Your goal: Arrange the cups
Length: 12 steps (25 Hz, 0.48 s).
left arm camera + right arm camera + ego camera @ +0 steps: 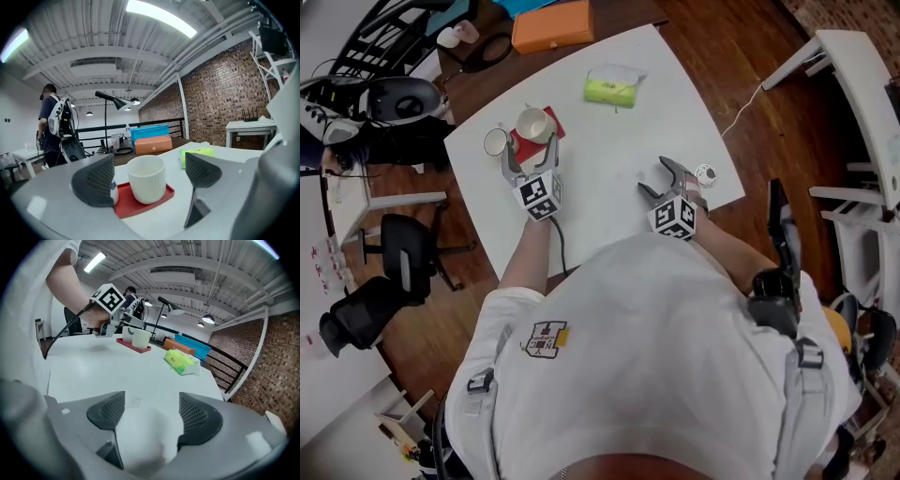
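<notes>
My left gripper point(531, 157) stands wide open just short of the cream cup point(146, 178), which sits upright on the red tray point(140, 202) at the upper left of the table point(619, 141) in the head view, with a smaller white cup point(496, 142) beside it. My right gripper point(659, 180) hangs open and empty over bare table. The cream cup looks stiff and glazed, light but slick and breakable, so I'd close squarely on its straight wall at mid-height, not the rim.
</notes>
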{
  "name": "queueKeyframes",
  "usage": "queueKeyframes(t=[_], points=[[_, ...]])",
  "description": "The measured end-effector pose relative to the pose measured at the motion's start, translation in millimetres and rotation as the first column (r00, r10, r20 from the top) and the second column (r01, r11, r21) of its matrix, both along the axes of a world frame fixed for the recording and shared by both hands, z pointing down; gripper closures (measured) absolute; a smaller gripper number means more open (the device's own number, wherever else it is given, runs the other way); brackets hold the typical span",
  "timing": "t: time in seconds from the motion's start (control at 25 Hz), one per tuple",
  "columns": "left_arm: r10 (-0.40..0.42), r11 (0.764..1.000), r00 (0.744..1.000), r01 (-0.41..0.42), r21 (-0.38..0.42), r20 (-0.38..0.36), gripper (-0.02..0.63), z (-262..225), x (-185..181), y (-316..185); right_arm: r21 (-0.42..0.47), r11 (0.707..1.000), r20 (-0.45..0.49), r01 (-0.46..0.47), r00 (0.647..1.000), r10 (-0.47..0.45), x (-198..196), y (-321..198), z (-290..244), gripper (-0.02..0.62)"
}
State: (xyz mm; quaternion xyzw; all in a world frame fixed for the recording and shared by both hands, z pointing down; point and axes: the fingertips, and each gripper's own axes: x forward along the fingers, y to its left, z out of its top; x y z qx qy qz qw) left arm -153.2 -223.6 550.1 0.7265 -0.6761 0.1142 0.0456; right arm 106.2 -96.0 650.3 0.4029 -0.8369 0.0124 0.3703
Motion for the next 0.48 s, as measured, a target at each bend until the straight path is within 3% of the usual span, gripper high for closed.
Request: queueKeyframes(t=[0.2, 0.48], points=[[-0.074, 0.997, 0.991, 0.074, -0.007, -0.115, 0.140, -14, -6, 55, 0.010, 0.996, 0.007, 0.084, 0.996, -0.084, -20, 8, 0, 0.238], [-0.062, 0.997, 0.992, 0.057, -0.047, -0.109, 0.190, -13, -12, 125, 0.001, 0.984, 0.026, 0.177, 0.984, -0.176, -51, 28, 3, 0.244]])
